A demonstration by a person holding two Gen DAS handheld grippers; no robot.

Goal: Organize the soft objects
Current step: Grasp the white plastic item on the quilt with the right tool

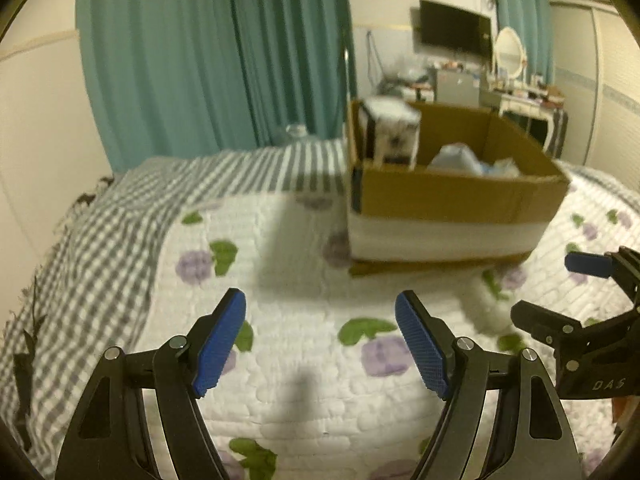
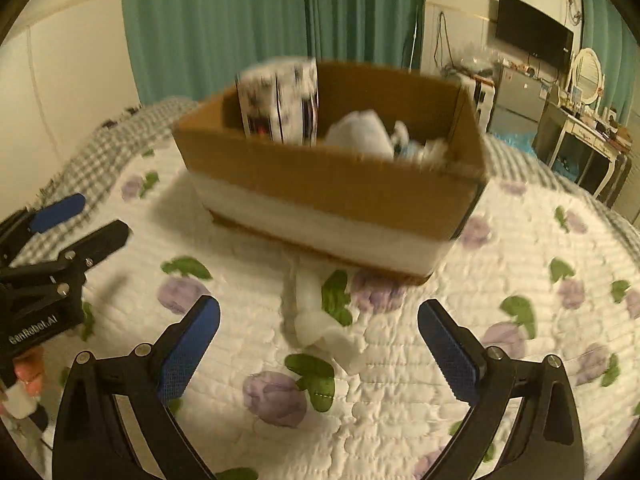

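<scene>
While the left gripper (image 1: pixel 320 338) hangs low over the flowered quilt (image 1: pixel 304 392), its blue-padded fingers (image 1: pixel 220 344) stand wide apart with nothing between them. Ahead and a little right sits an open cardboard box (image 1: pixel 456 196) on the quilt, with a pale blue soft bundle (image 1: pixel 460 158) and an upright black-and-white printed item (image 1: pixel 394 134) inside. At the right edge the right gripper (image 1: pixel 560 292) pokes in, jaws parted. A grey checked blanket (image 1: pixel 100 232) lies off to the left, teal curtains (image 1: pixel 208 52) behind.

From the right wrist view, the right gripper (image 2: pixel 320 354) is likewise spread and empty. Between its fingers, further out, a small white soft object (image 2: pixel 316 326) lies on the quilt (image 2: pixel 400 400), just in front of the box (image 2: pixel 332 188), which holds the bluish bundle (image 2: pixel 360 132) and the printed item (image 2: pixel 280 100). The left gripper (image 2: pixel 86 218) shows at the left edge, open. Everything is somewhat blurred.
</scene>
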